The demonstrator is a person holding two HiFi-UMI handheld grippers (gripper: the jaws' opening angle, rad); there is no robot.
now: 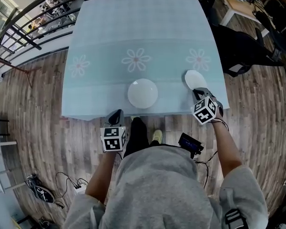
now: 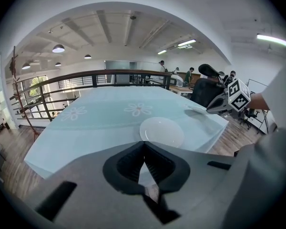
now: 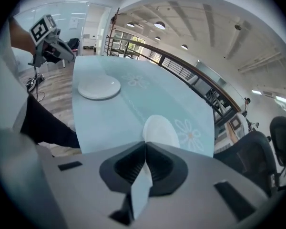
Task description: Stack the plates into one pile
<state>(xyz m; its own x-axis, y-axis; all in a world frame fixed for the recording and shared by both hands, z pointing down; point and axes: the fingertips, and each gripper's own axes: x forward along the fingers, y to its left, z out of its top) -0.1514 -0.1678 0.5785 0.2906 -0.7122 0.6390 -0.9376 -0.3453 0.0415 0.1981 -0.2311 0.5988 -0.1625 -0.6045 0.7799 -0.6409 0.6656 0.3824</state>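
Right claw (image 1: 198, 93) pinched the rim of the right plate (image 1: 194, 78); best kept level, then lowered centred onto the middle plate (image 1: 143, 93). Left claw (image 1: 116, 115) was closed, empty.

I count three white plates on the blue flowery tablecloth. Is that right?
No, two, not three. The head view shows just the middle plate and the right plate, its rim gripped by the right hand-held gripper, on the blue flowery tablecloth.
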